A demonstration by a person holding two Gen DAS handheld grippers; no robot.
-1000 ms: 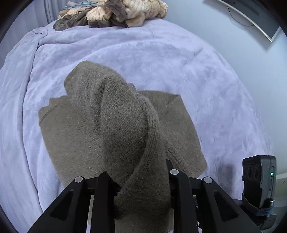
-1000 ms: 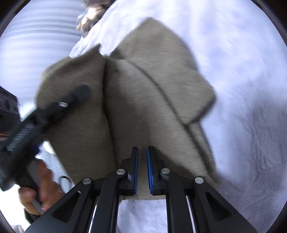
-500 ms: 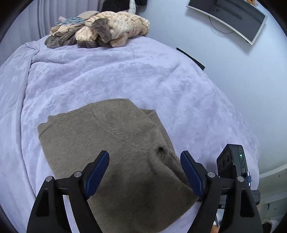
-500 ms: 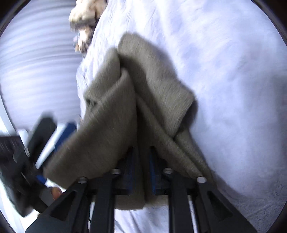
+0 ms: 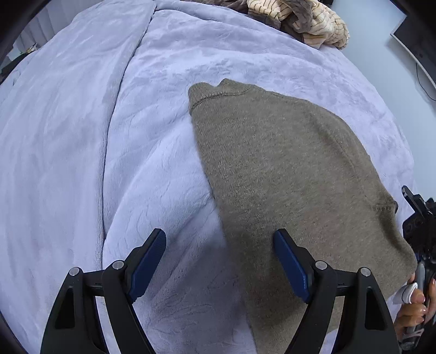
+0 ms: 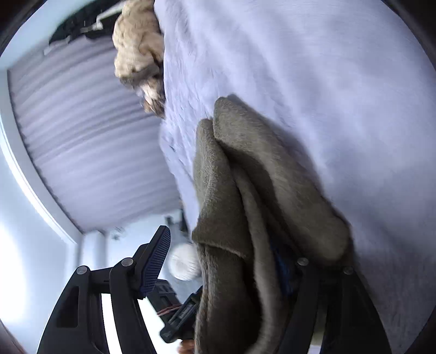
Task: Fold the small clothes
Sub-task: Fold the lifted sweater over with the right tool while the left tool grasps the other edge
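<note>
My left tongs (image 5: 219, 261) are spread over the sweater (image 5: 286, 174); my right tongs (image 6: 229, 261), just opening, may drag its fold loose.

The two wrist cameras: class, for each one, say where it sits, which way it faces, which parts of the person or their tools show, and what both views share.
Left wrist: sits on the left gripper, looking steeply down at the sweater on the blanket; its open fingers and the person's other hand show.
Right wrist: sits on the right gripper, looking low along the bed edge; its jaws, just opening, straddle sweater folds.
Shared: sweater, blanket, clothes pile.
</note>
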